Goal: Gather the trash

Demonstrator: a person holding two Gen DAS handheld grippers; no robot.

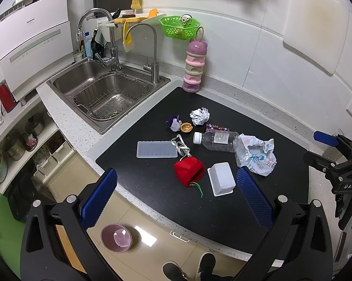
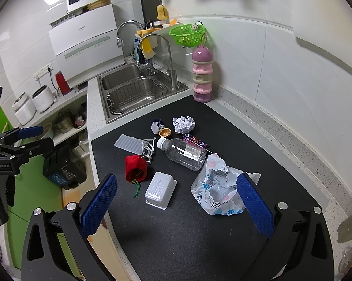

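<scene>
Both grippers wide, empty: left gripper, right gripper. Dishwasher reads Panasonic, 10 o'clock. Trash mid-mat: labelled bottle, printed bag, lettering illegible. Near mat edge bare.

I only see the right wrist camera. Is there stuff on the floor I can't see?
Observer: Yes, a pink bowl sits on the floor.
Operator: Is anyone standing near it?
Observer: Two shoes show at the bottom edge of the left wrist view, to the right of the bowl.
Operator: Is the left gripper ready to grab?
Observer: The left gripper has its fingers spread wide with nothing held between them.
</scene>
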